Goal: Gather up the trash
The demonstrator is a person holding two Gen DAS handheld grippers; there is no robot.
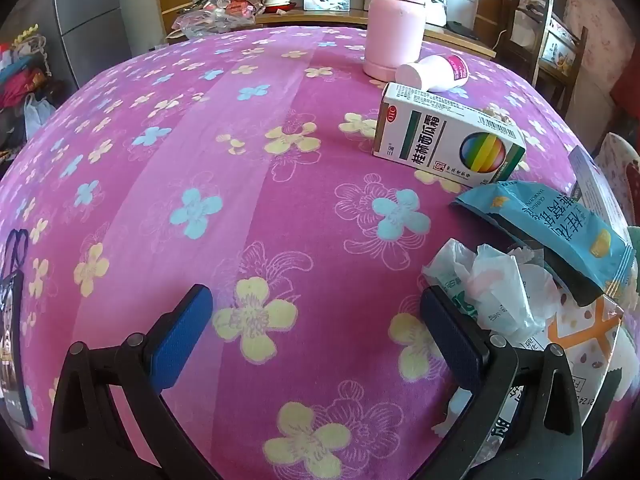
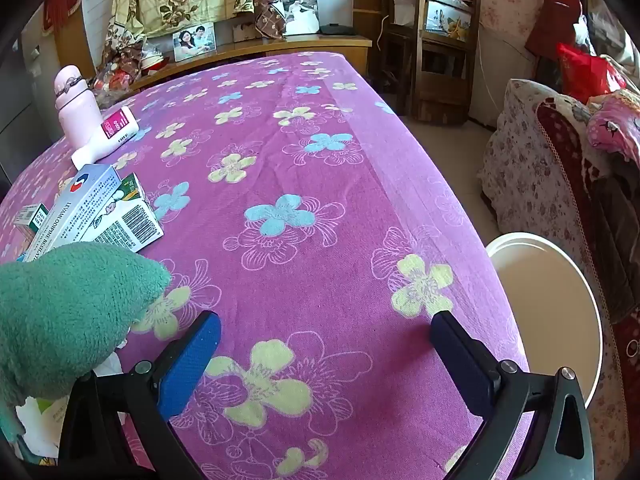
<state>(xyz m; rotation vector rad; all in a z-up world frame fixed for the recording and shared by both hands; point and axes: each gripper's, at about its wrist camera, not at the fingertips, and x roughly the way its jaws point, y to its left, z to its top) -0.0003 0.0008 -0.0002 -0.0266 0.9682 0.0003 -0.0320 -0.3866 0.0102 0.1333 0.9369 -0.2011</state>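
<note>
Both of your grippers stood wide apart and empty over the pink flowered tablecloth (image 2: 320,184), so nothing was collected yet. Its right edge dropped to a white round bin (image 2: 560,292) below, with open cloth between. Your left gripper (image 1: 316,332) sat just beside the crumpled white plastic wrapper (image 1: 500,292); your right gripper (image 2: 326,356) hung over bare cloth.

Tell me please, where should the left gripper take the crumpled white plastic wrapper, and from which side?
Grip the crumpled white plastic wrapper at its raised bunched top, coming from above. The open left gripper is beside it; shifting right seems enough. Its folds stand up, giving the pads something to pinch.
</note>
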